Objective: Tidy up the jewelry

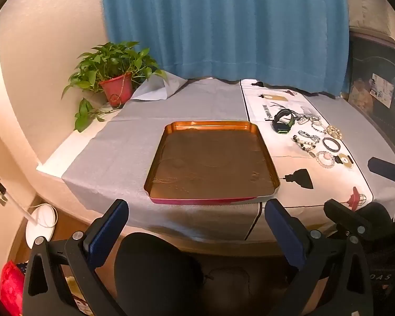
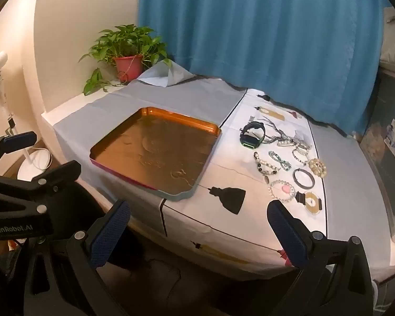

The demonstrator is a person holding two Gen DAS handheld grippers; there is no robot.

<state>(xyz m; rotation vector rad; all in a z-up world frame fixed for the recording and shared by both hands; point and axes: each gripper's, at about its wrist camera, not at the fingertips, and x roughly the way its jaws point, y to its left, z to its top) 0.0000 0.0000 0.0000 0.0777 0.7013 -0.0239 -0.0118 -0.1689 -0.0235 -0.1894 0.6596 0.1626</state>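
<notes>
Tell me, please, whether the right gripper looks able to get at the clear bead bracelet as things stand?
Probably yes: the right gripper is open, and the clear bead bracelet lies uncovered ahead of it near the table's front edge.

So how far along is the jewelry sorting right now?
Not started. The tray holds nothing. Nothing is in hand: the left gripper and right gripper hang before the table with open jaws. Left to do: the watch, bracelets and black bangle, all on the printed cloth.

One tray [image 1: 210,127] is being shown, with one potted plant [image 1: 115,71], one watch [image 2: 252,134], about seven bracelets [image 2: 282,190] and two grippers: left gripper [image 1: 196,217], right gripper [image 2: 198,217].
</notes>
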